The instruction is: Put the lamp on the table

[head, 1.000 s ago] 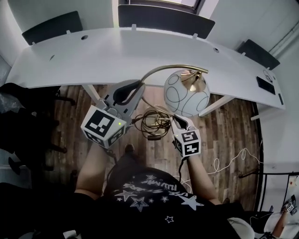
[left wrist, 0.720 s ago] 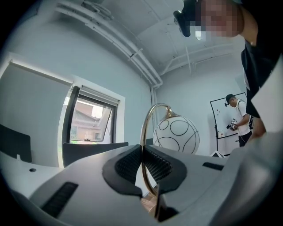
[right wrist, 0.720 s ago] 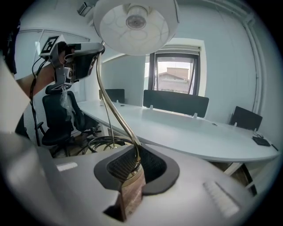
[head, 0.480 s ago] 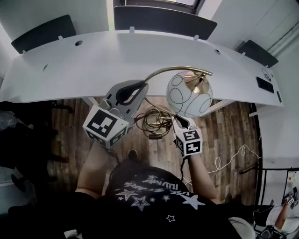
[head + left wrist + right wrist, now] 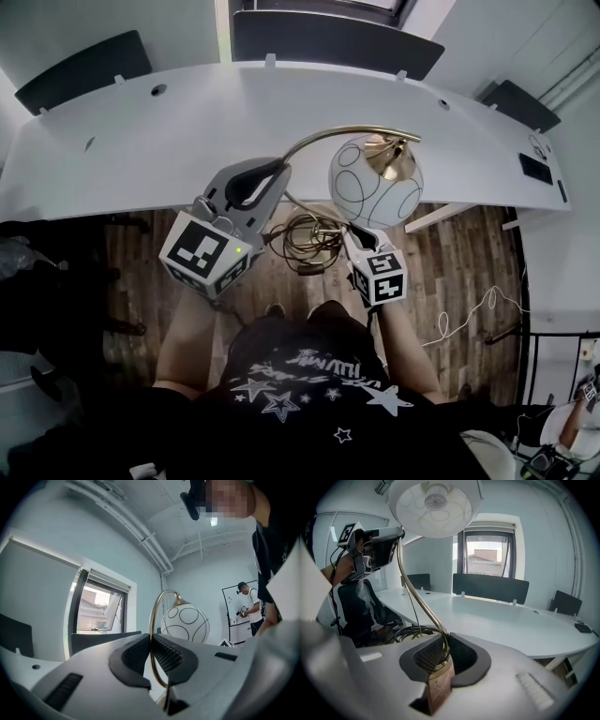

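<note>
White curved table [image 5: 187, 122] spans the far side above a wood floor [image 5: 469, 253]. One lamp [image 5: 375, 183], with a brass arched stem, a black-ringed white globe and a coiled cord [image 5: 305, 242], hangs at the table's near edge. Two grippers hold it: the left gripper [image 5: 274, 174] is clamped on the arch, the right gripper [image 5: 352, 236] on the stem's foot.

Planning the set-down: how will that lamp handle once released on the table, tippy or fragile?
Likely top-heavy: the globe shade hangs off a thin arched brass arm, so it may tip. The shade looks like glass, probably fragile. The coiled cord hangs loose and could snag.
</note>
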`<state>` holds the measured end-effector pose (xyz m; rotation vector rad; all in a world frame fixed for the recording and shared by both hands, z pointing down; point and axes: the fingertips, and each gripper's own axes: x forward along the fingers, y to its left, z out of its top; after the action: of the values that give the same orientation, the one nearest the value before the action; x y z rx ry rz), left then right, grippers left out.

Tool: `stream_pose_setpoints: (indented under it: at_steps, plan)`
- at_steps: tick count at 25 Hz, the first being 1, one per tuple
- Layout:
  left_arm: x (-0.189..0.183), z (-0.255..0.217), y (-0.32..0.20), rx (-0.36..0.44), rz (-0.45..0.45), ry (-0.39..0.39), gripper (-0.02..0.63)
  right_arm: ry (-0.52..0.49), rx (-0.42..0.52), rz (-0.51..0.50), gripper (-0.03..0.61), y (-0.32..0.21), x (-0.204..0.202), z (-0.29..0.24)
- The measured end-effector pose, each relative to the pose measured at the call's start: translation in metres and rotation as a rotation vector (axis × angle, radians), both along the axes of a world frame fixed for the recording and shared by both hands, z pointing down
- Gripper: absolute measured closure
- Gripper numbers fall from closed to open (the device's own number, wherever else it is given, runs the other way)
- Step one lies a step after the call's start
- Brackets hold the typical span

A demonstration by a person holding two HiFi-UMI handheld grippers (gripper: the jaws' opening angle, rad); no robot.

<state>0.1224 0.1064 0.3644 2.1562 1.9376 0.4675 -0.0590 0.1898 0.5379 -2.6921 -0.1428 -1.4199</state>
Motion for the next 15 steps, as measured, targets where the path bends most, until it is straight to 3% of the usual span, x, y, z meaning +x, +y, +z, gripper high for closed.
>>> stream_pose_setpoints:
  at_steps: [8, 15]
  plan:
    - [0.007, -0.007, -0.007, 0.008, -0.017, 0.005, 0.583, 0.035, -0.011, -0.009, 0.537, 0.002, 0.015, -0.005]
    - [0.001, -0.024, -0.015, 0.003, -0.059, 0.064, 0.583, 0.095, 0.0, -0.041, 0.537, 0.002, 0.026, -0.013]
